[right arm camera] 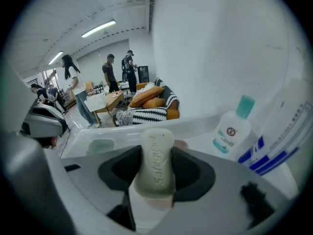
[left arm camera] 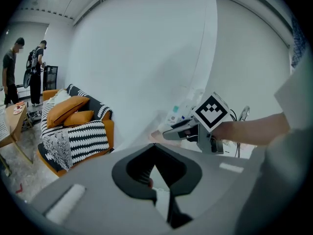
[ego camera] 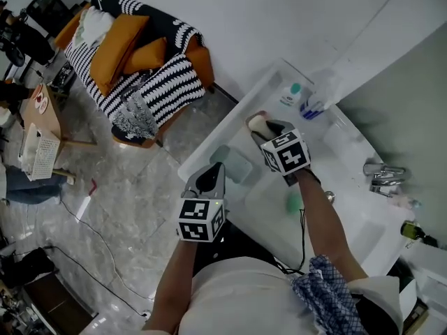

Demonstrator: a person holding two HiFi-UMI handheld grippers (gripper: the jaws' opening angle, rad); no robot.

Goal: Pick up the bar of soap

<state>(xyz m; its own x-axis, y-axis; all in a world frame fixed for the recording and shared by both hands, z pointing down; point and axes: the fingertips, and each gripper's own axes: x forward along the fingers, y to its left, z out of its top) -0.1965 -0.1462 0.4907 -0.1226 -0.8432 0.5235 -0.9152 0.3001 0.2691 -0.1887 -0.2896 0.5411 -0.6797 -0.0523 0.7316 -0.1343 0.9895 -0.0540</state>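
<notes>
A pale beige bar of soap (right arm camera: 155, 163) stands on end between the jaws of my right gripper (right arm camera: 156, 173), which is shut on it. In the head view the soap (ego camera: 256, 122) sticks out of the right gripper (ego camera: 263, 126), held above the far end of the white counter (ego camera: 335, 152). My left gripper (ego camera: 211, 176) hangs at the counter's near left edge, jaws together with nothing between them. In the left gripper view its jaws (left arm camera: 155, 148) meet at the tips, and the right gripper (left arm camera: 171, 132) shows beyond them.
A sanitizer bottle with a teal cap (right arm camera: 231, 126) (ego camera: 292, 95) and a blue-and-white pack (right arm camera: 281, 141) (ego camera: 318, 103) stand at the counter's far end. A pale green dish (ego camera: 234, 162) sits by the left edge, a faucet (ego camera: 383, 172) at the right. A striped sofa (ego camera: 140, 61) and several people (right arm camera: 110, 72) are behind.
</notes>
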